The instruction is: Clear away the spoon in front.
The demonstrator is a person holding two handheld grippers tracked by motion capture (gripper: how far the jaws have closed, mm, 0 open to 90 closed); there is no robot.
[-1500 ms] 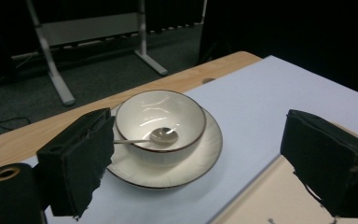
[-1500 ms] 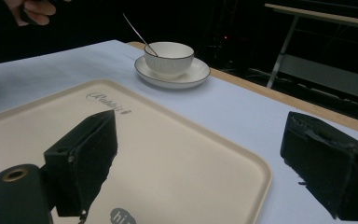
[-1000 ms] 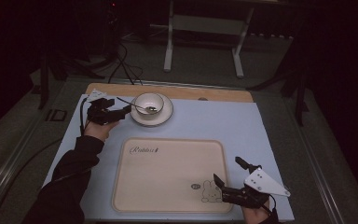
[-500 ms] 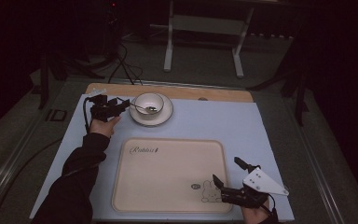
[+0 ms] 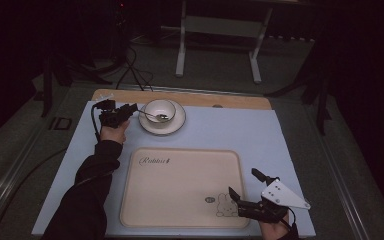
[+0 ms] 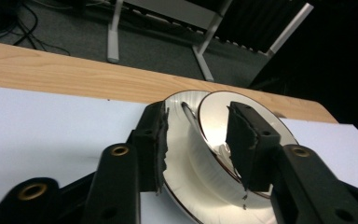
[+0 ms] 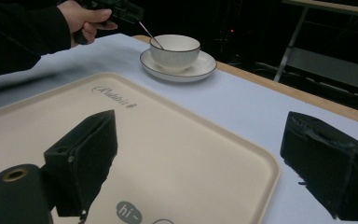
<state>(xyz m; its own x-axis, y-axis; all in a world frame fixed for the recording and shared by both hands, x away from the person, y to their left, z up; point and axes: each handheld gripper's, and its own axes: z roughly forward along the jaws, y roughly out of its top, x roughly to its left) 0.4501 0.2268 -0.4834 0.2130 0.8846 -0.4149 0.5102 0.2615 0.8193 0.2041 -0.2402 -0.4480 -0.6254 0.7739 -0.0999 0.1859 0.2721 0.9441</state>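
Observation:
A white cup [image 5: 160, 110] stands on a white saucer [image 5: 176, 126] at the far left of the mat, with a metal spoon [image 5: 150, 116] resting in it, handle to the left. My left gripper [image 5: 130, 110] is at the handle's end. Its jaws have just been closing and stand half apart. In the left gripper view the spoon handle [image 6: 187, 110] rises between the pads [image 6: 154, 140], which do not press on it. My right gripper [image 5: 243, 183] rests wide open at the near right corner of the beige tray [image 5: 180, 185], holding nothing.
The tray [image 7: 177, 140] carries a "Rabbit" print and a small rabbit drawing. A pale blue mat [image 5: 260, 135] covers the table, and a wooden strip [image 5: 230, 100] runs along the far edge. A white metal stand [image 5: 215, 35] and cables lie on the floor beyond.
My left gripper has moved right toward the cup and spoon, and its jaws have narrowed. The right gripper has stayed where it was.

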